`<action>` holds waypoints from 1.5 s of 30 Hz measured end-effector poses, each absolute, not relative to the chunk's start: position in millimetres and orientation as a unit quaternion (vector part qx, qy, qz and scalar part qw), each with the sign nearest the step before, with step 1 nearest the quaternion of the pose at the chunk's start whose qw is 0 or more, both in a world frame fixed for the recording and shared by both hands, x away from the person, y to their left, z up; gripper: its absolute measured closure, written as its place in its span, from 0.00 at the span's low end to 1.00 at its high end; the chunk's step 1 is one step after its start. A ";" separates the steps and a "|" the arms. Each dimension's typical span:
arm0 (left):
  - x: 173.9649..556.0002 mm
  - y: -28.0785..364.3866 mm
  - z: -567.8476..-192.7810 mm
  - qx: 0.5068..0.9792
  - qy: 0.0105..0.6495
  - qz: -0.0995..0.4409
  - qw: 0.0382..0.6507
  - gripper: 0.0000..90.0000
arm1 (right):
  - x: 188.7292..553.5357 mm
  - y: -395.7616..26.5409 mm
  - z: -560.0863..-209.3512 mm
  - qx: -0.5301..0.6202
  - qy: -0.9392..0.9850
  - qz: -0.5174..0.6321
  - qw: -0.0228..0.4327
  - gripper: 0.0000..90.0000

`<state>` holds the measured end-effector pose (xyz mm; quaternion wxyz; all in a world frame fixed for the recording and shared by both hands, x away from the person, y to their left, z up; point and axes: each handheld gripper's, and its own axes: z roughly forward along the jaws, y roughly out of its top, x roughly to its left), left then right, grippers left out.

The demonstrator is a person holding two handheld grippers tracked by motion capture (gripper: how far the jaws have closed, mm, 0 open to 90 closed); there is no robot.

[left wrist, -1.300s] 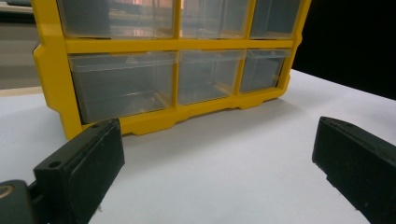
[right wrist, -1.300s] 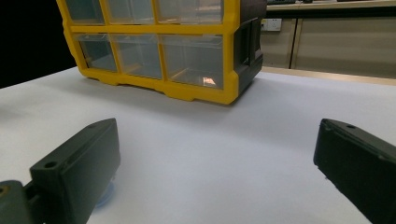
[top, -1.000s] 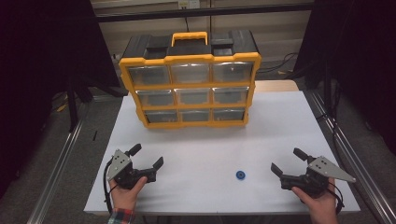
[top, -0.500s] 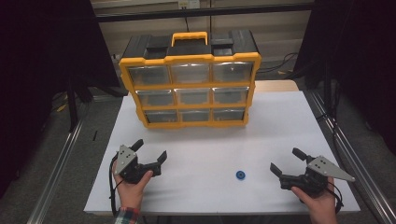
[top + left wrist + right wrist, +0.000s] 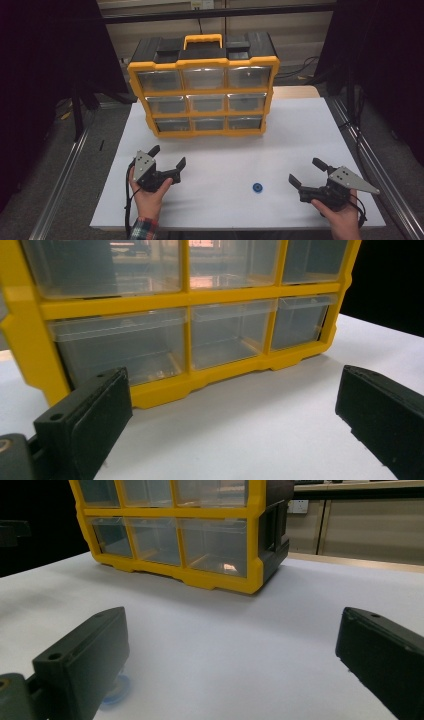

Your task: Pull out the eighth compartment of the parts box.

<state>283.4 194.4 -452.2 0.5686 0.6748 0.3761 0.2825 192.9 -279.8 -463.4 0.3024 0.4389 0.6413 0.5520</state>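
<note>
Small blue disc (image 5: 257, 188): round, flat, darker centre, lying flat on the white table (image 5: 300, 135), well in front of the yellow drawer cabinet (image 5: 204, 92) and right of its middle. Right gripper (image 5: 306, 173) sits just right of the disc, jaws spread wide, empty; in the right gripper view the disc (image 5: 114, 691) peeks out beside one jaw. Left gripper (image 5: 167, 156), jaws spread, empty, has moved forward and inward toward the cabinet's lower left drawers since a second ago. Disc and right gripper unchanged.
</note>
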 end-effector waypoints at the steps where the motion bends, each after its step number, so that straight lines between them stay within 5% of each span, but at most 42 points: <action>1: 284.8 192.6 -452.7 0.677 0.373 0.285 0.567 0.02 | 192.9 -279.8 -463.5 0.439 0.642 0.552 0.303 0.00; 45: 318.2 118.3 -452.0 0.663 0.397 0.320 0.549 0.03 | 192.3 -281.9 -462.8 0.440 0.641 0.550 0.306 0.00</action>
